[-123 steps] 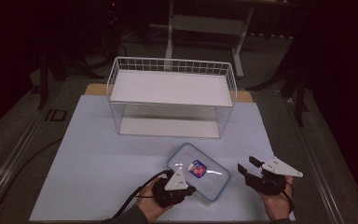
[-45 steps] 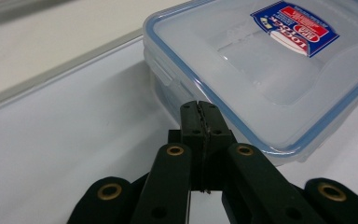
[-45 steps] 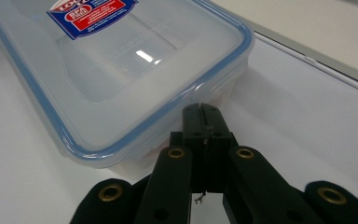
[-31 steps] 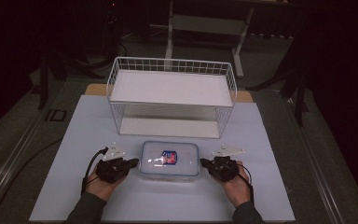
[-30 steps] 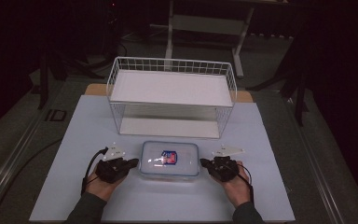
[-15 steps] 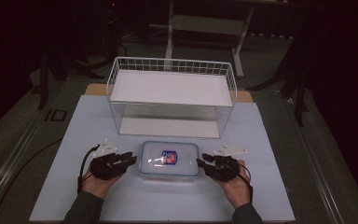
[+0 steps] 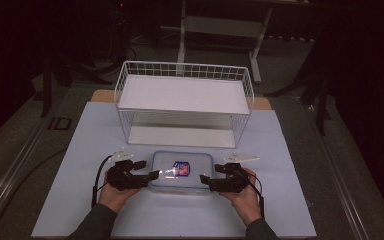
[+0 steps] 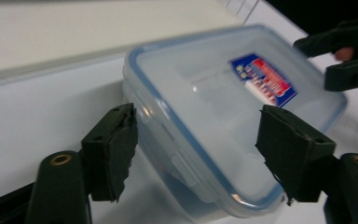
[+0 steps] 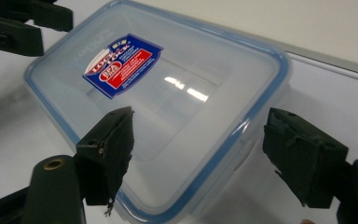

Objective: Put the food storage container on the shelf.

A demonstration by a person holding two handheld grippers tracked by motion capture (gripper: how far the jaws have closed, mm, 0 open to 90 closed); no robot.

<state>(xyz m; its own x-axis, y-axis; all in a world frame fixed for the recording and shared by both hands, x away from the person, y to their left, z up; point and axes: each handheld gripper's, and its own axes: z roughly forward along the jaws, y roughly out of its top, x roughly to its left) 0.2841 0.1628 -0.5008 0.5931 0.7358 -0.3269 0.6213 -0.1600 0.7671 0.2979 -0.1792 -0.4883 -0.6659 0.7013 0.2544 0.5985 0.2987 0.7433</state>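
A clear plastic box (image 7: 181,172) with a blue-rimmed lid and a red and blue label lies flat on the white mat in front of the rack. My left gripper (image 7: 147,170) is at its left end and my right gripper (image 7: 211,176) at its right end. Both have just been opening. In the left gripper view the box (image 8: 223,116) sits between the spread jaws of the left gripper (image 8: 198,142), and the pads do not press on it. It looks the same in the right gripper view, with the box (image 9: 177,98) and the right gripper (image 9: 200,137).
A white wire rack (image 7: 185,95) with two shelves stands just behind the box. The white mat (image 7: 80,150) covers the table out to grey borders on both sides. Dark furniture legs stand beyond the far edge.
Both grippers' jaws have spread apart and come off the box's ends. The box has stayed in place in front of the rack. The hands have barely moved.
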